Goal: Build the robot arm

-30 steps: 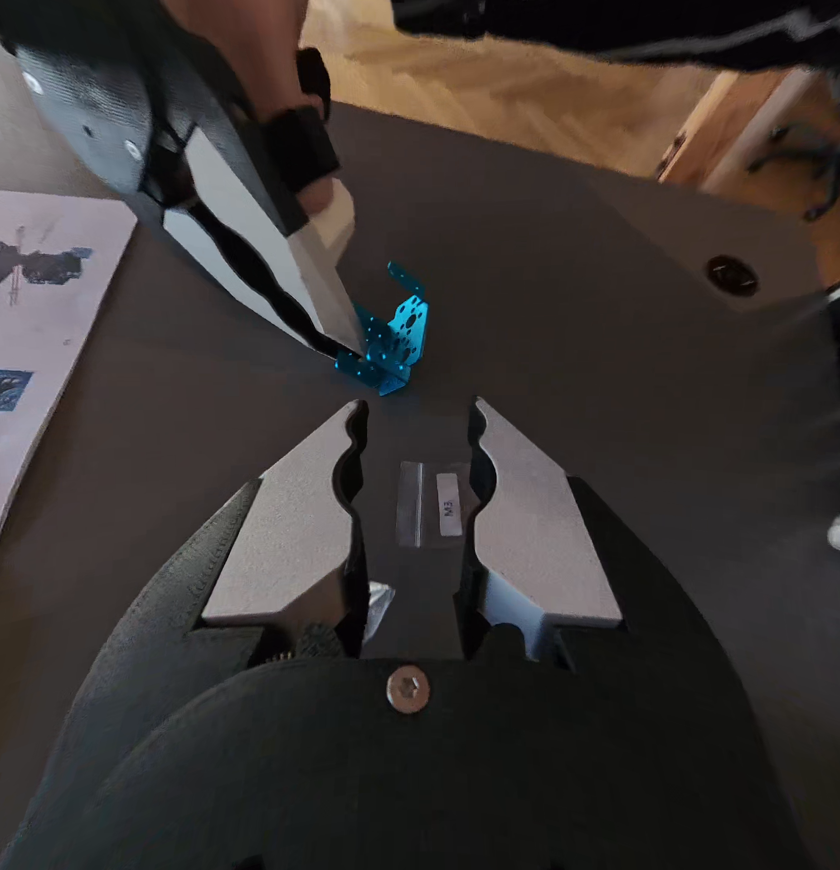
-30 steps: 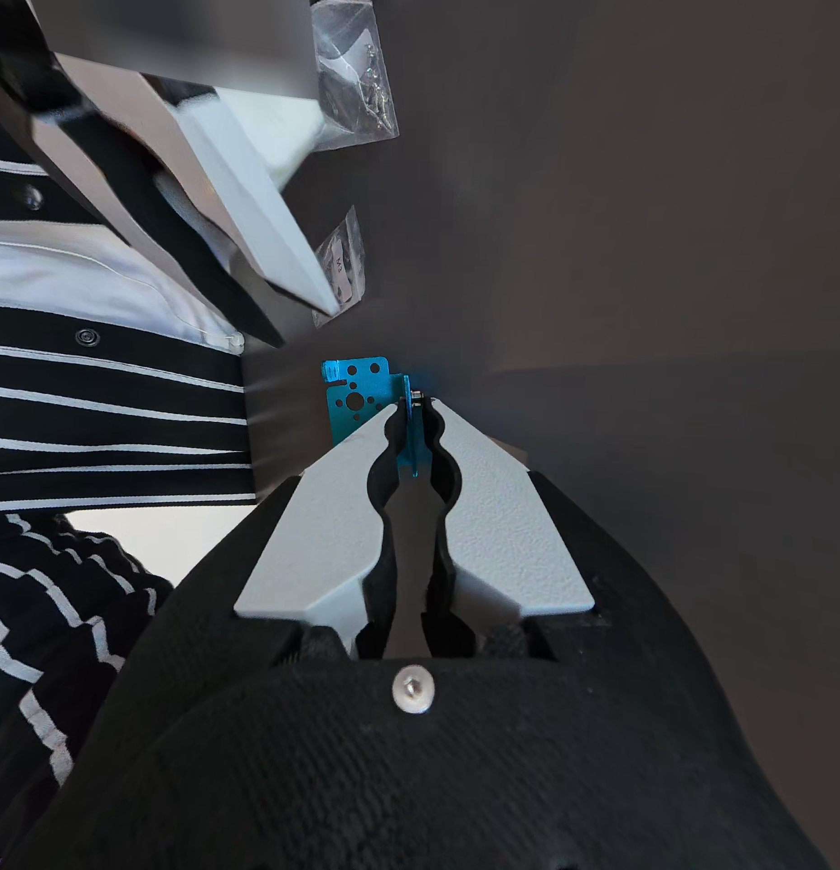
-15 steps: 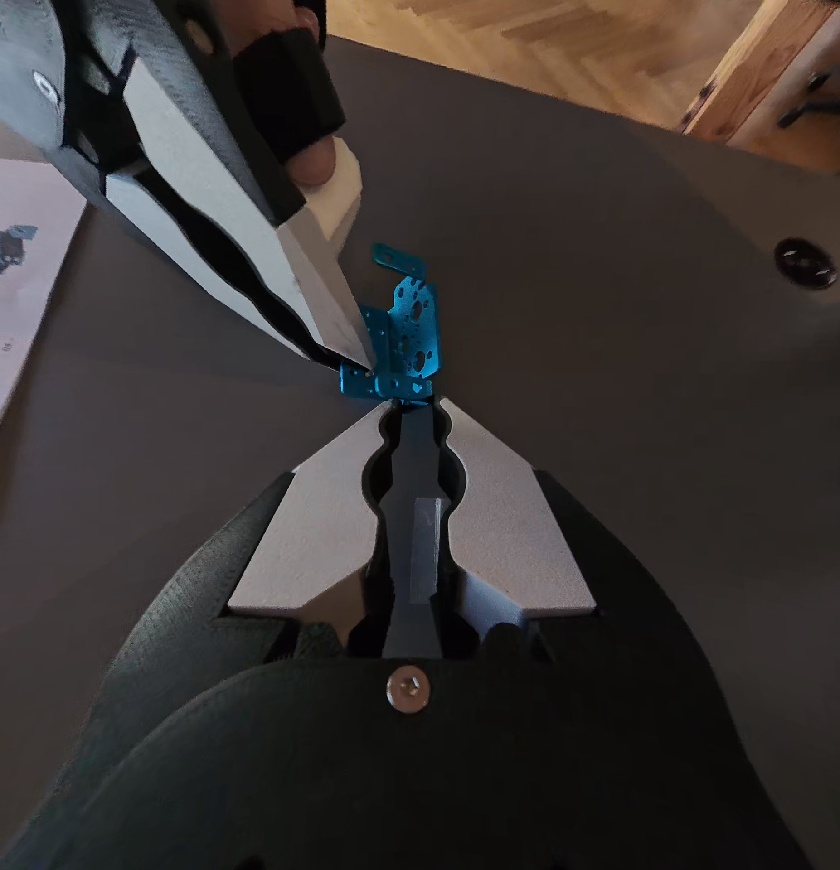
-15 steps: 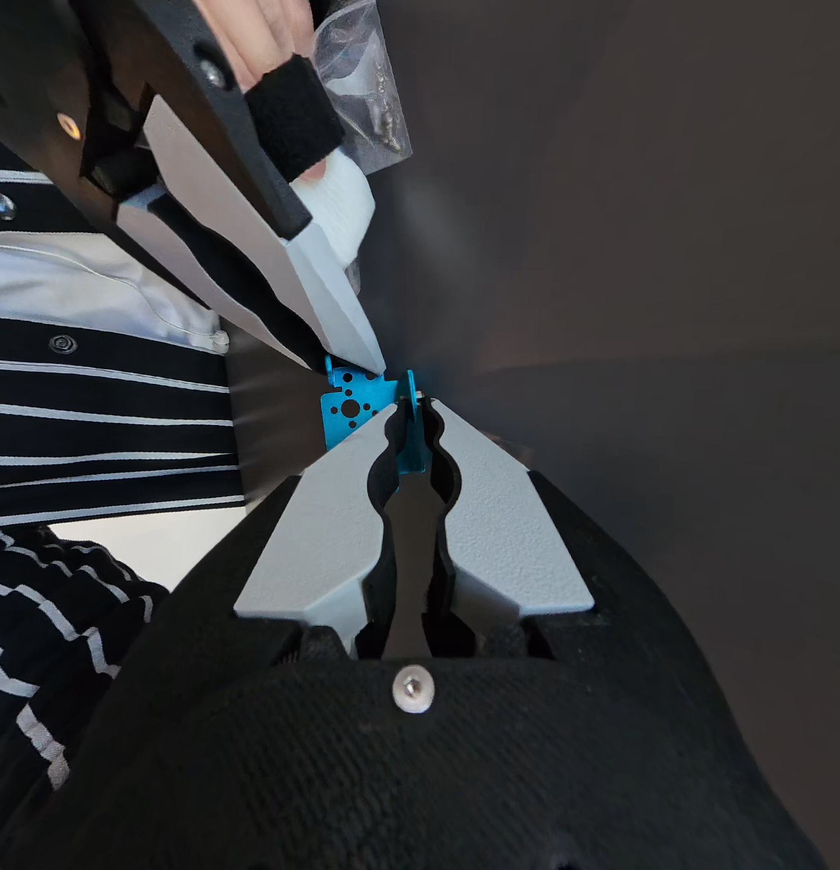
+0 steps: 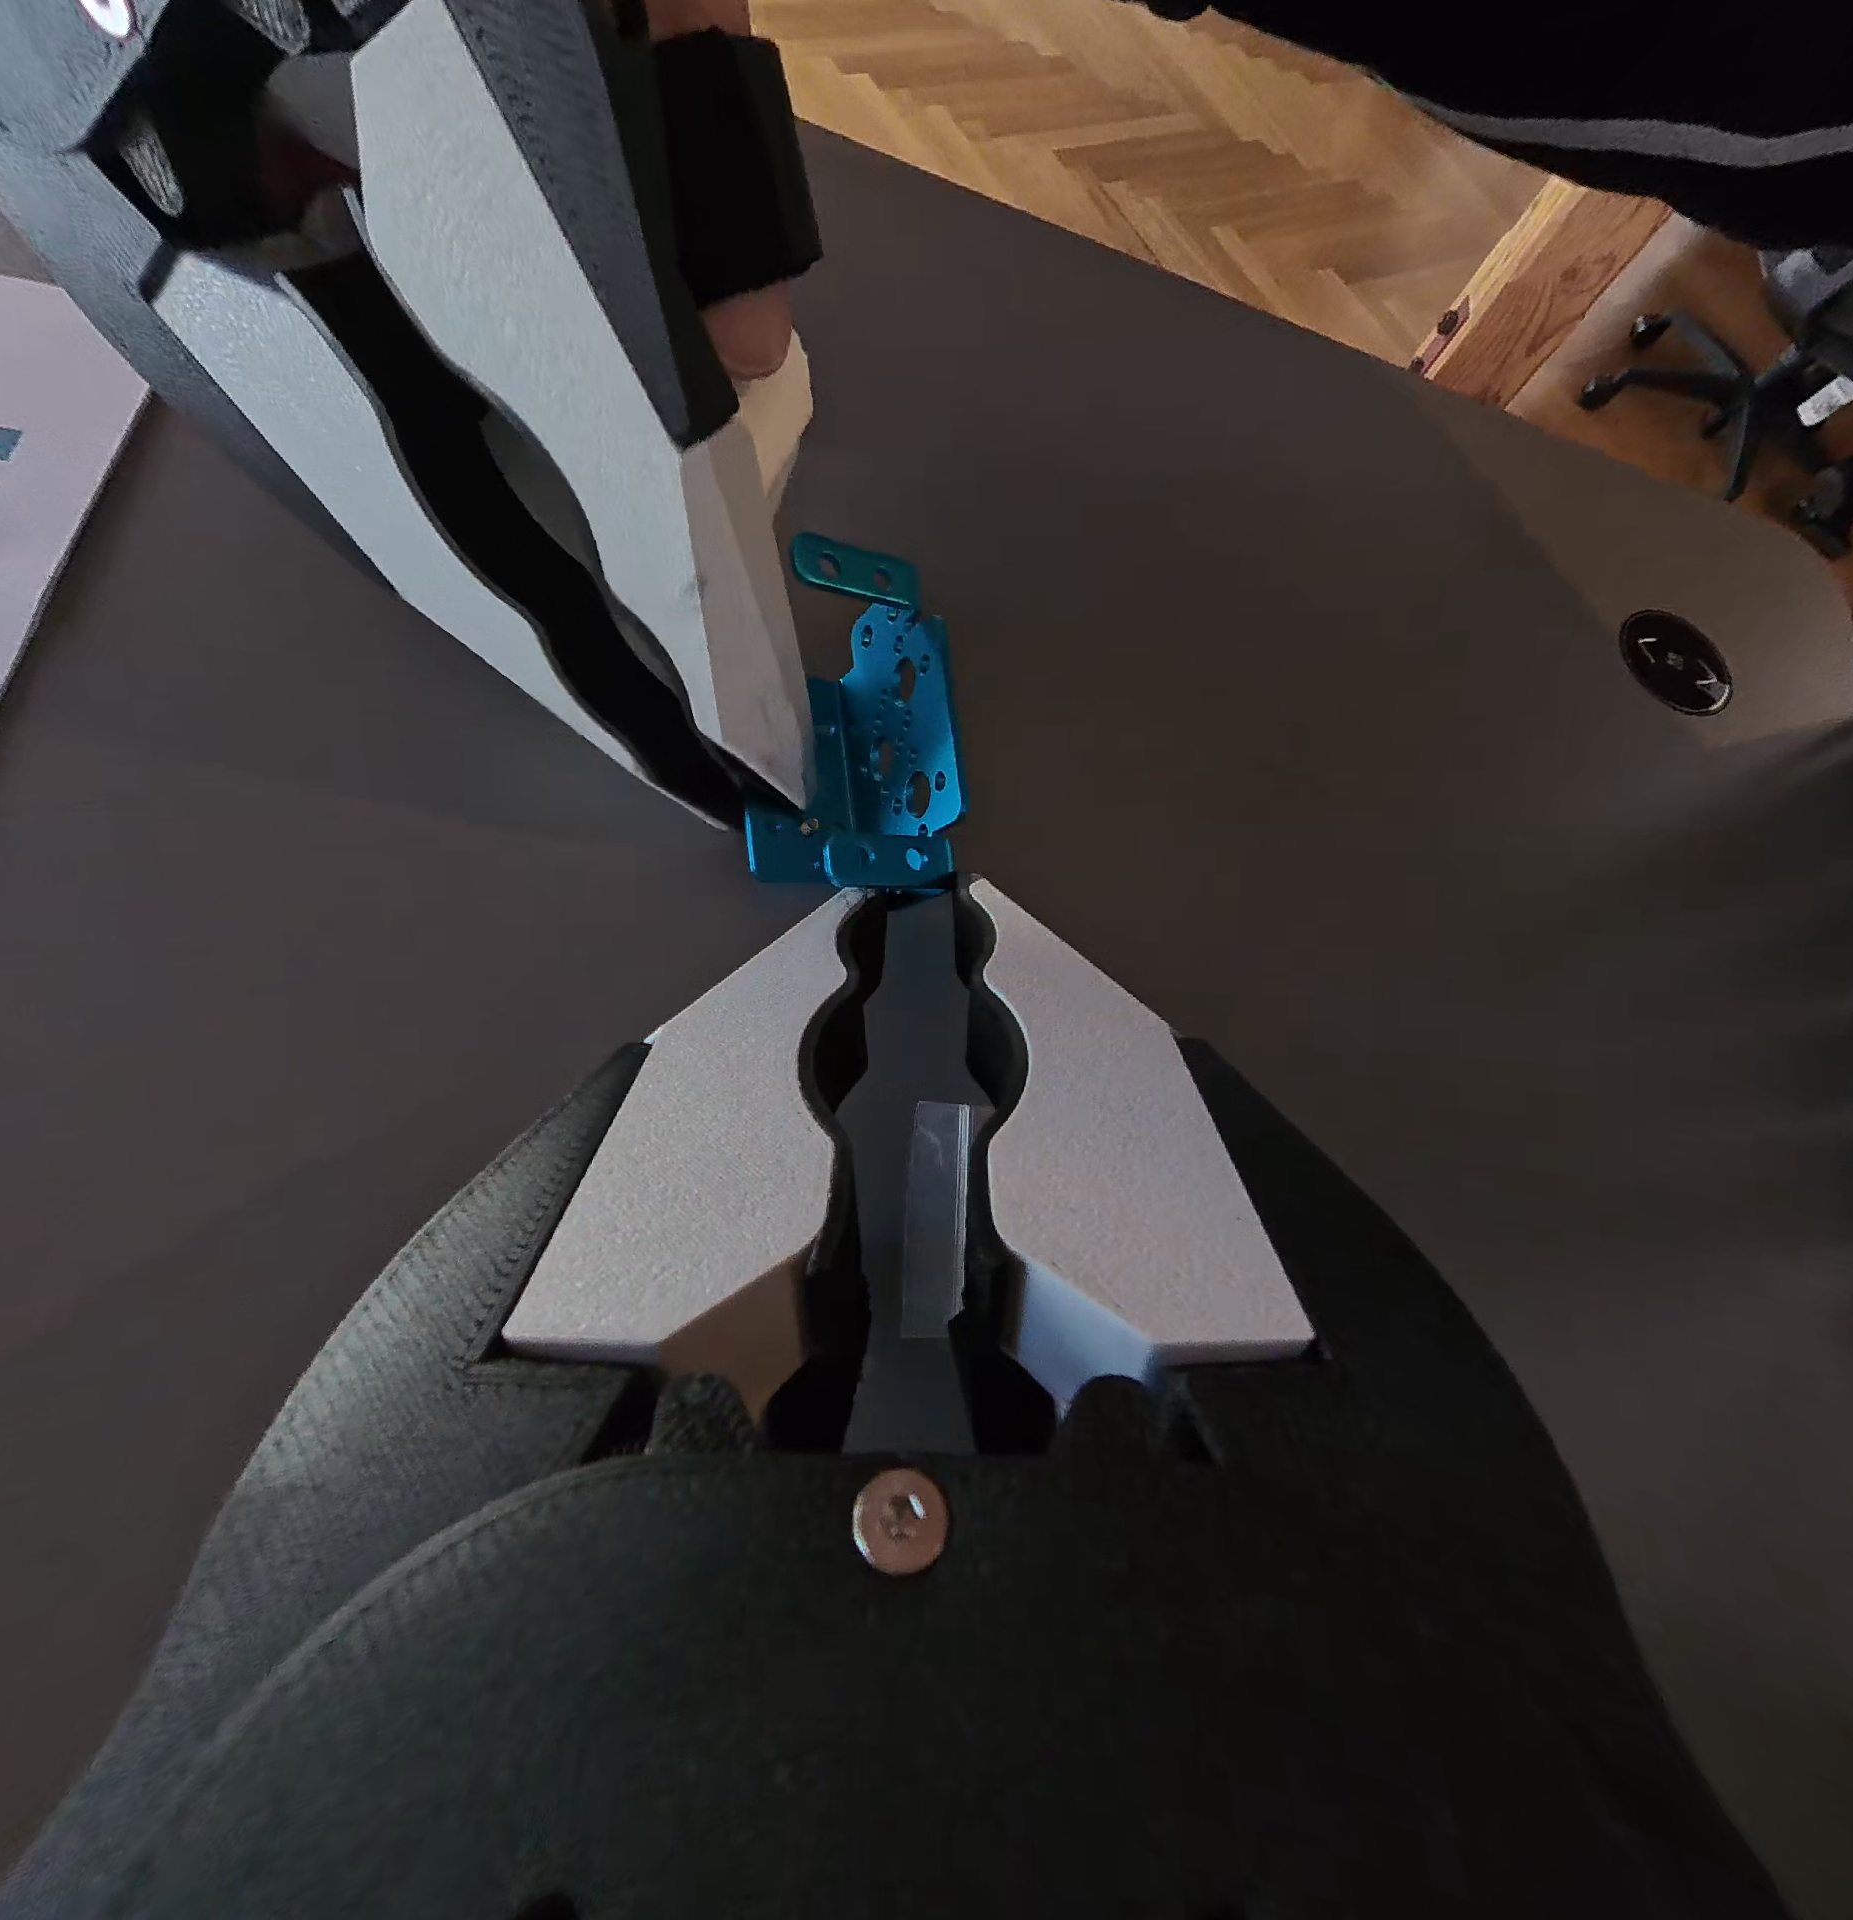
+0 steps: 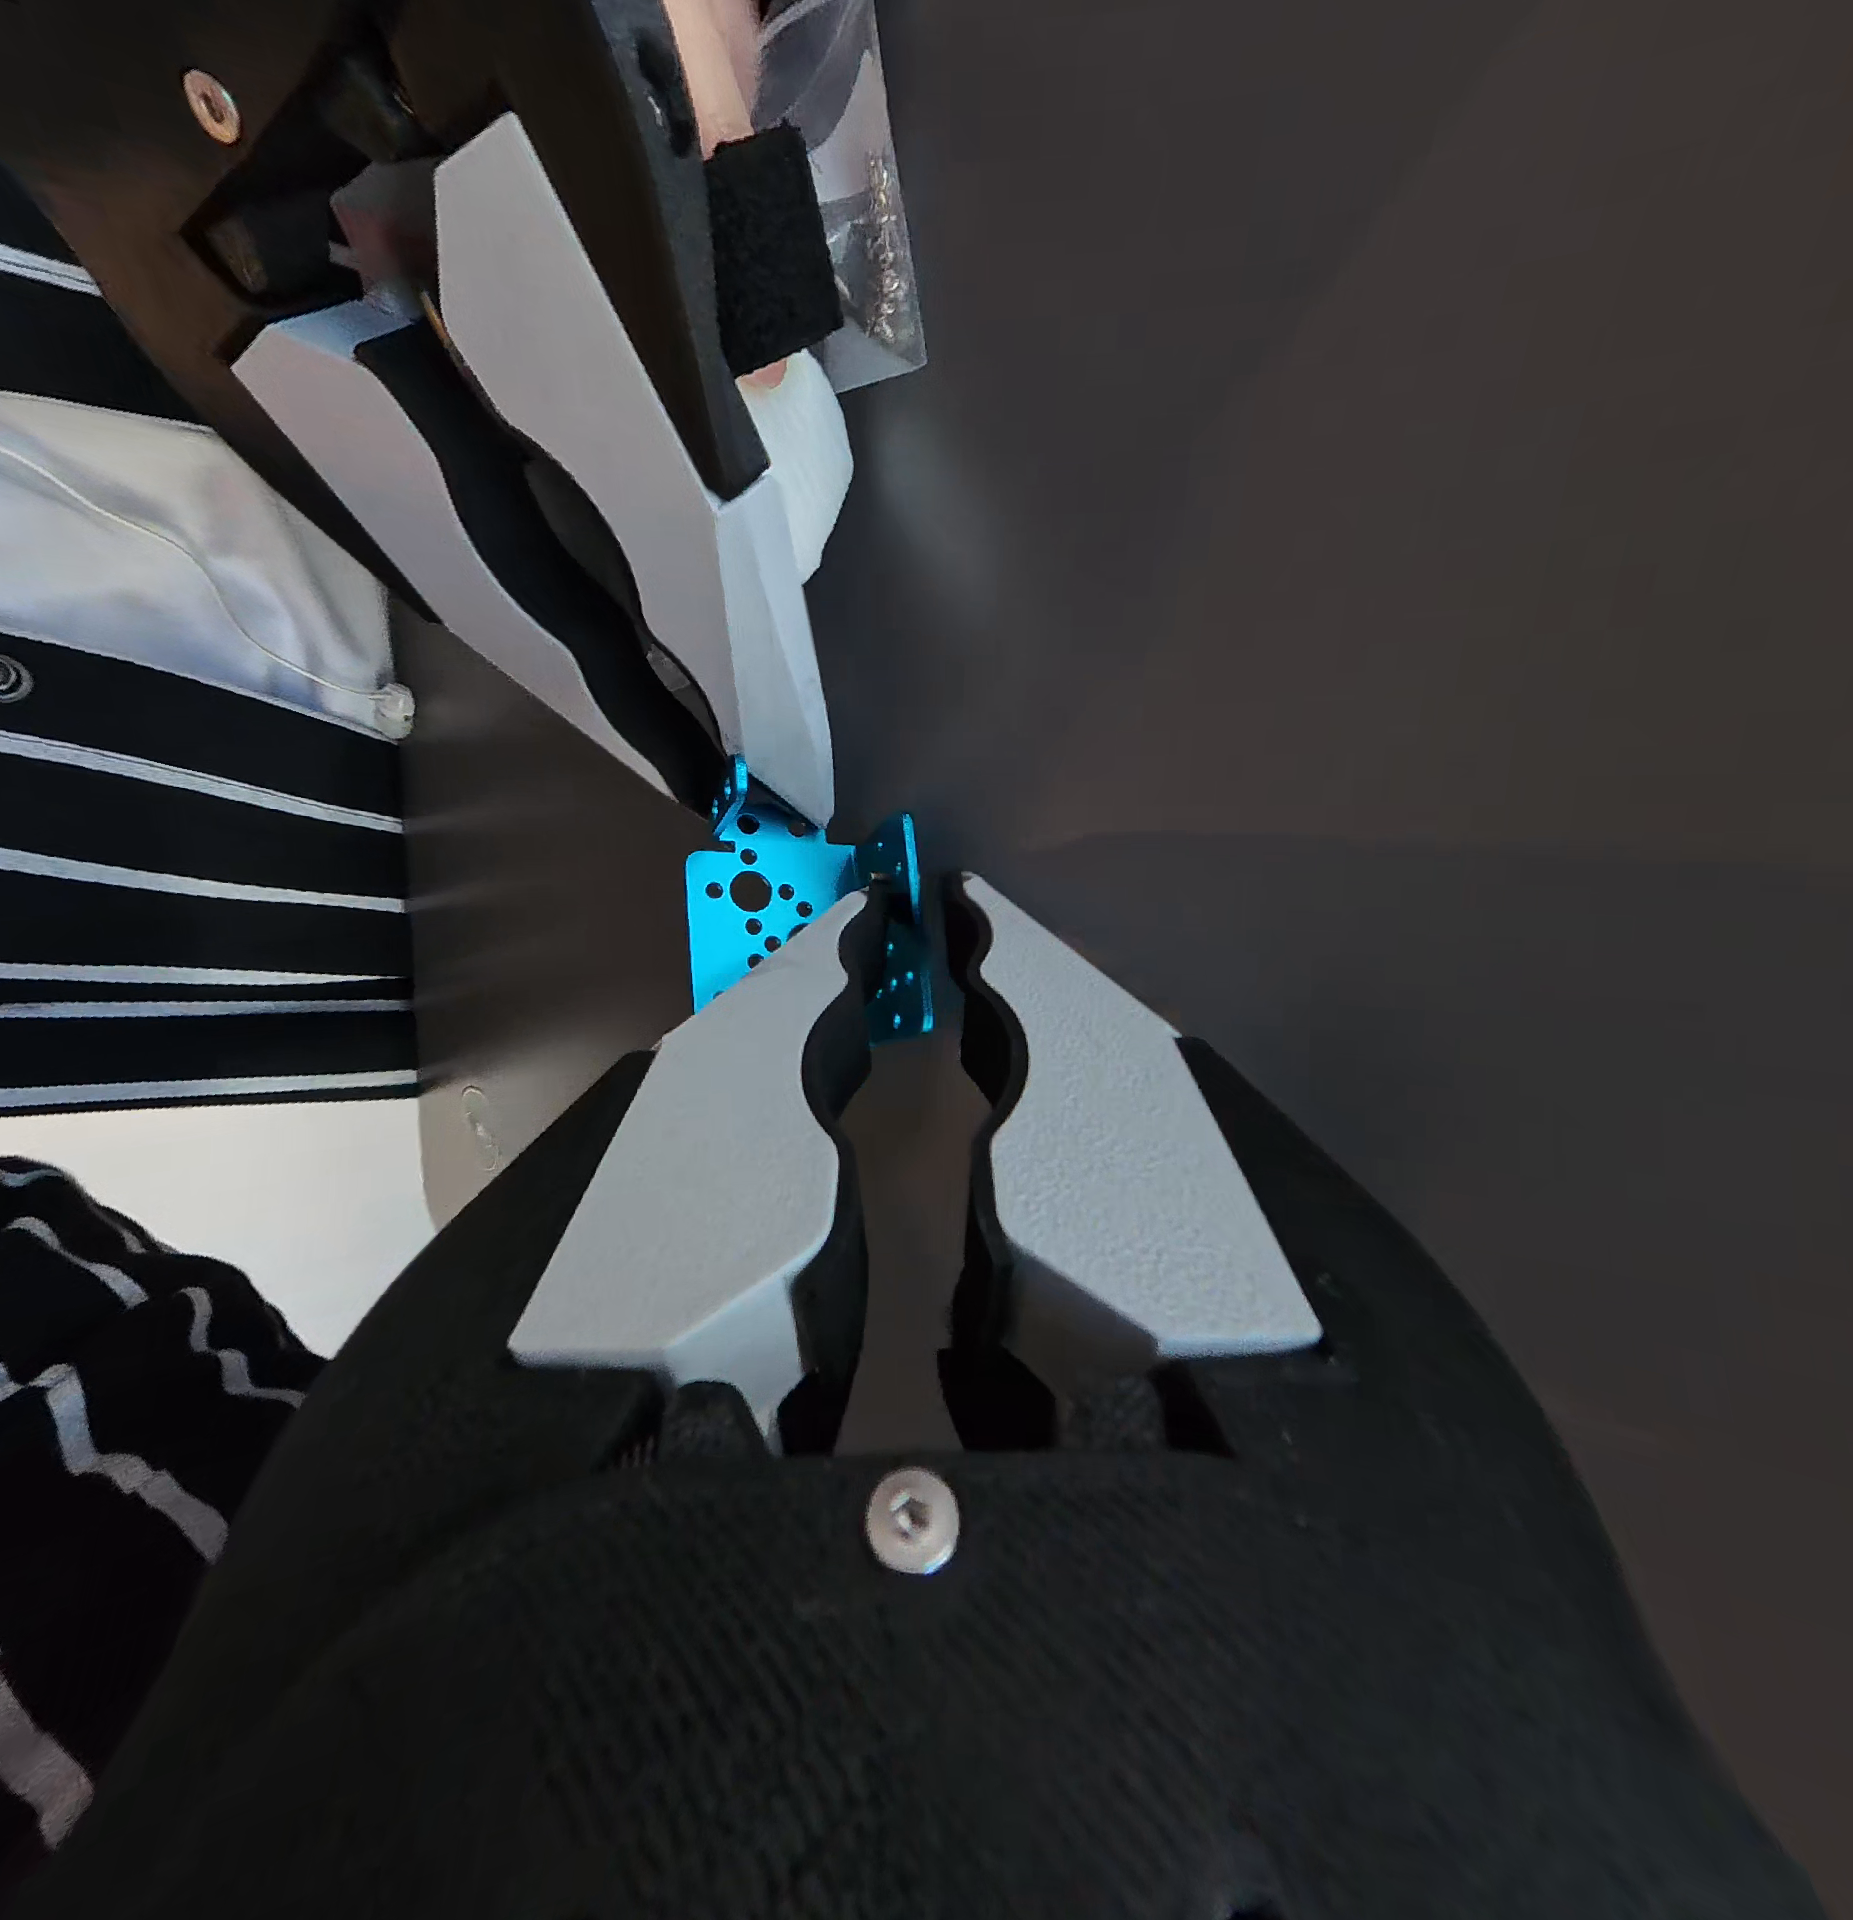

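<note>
Together, the right gripper (image 6: 906, 883) clamps one upright flange of the blue bracket (image 5: 886, 748) while the left gripper (image 5: 906, 894) pinches its nearer bottom tab.

Two grippers are in sight: the left gripper (image 5: 906, 894) and the right gripper (image 6: 906, 894). Blue perforated metal brackets (image 5: 891, 727) number at least two, joined together, though the exact count is hard to tell. One dark surface (image 5: 1317, 727) carries them. One small clear bag (image 5: 937, 1216) lies on it, one bag of screws (image 6: 870, 208) too, and one printed sheet (image 5: 28, 499).
</note>
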{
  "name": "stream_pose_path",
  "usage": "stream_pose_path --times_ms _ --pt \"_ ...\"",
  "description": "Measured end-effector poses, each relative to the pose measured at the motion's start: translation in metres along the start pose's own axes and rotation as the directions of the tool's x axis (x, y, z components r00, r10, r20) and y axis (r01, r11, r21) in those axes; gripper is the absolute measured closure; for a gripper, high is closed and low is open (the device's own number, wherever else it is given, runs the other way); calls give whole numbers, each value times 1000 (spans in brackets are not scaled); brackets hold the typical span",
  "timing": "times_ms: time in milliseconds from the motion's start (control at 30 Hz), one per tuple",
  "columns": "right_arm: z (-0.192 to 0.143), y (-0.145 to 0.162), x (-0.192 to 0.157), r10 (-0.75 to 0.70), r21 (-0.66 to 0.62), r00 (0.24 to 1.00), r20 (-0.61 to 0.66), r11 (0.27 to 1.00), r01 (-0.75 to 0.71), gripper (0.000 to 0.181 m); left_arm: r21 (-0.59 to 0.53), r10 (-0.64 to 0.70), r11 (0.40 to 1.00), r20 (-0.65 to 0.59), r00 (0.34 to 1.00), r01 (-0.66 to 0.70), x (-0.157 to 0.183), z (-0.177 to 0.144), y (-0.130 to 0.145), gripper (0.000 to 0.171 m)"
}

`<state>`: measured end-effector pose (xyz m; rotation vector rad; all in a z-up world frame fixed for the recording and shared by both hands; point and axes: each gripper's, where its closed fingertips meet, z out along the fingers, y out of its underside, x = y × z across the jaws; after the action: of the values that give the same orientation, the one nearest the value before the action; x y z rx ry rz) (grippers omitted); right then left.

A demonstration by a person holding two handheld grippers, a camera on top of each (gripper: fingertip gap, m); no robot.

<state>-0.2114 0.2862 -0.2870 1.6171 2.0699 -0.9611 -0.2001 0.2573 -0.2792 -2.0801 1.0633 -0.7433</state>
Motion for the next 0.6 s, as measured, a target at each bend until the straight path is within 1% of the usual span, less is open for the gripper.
stream_pose_path --times_ms 167,300,433,600 --pt "-9 -4 9 -22 60 998 -65 998 25 164 7 -13 1000 -1 1000 13 -1 0 -1 160" --pt "-15 -7 12 -37 117 994 -105 992 49 164 10 -16 1000 2 1000 16 -2 1 -1 159" --pt "-13 -4 17 -57 124 988 -141 989 75 168 13 -19 1000 -1 1000 19 -2 1 -1 160" --pt "-13 -6 17 -64 158 986 -153 983 88 168 10 -15 1000 0 1000 15 -1 1 0 159"
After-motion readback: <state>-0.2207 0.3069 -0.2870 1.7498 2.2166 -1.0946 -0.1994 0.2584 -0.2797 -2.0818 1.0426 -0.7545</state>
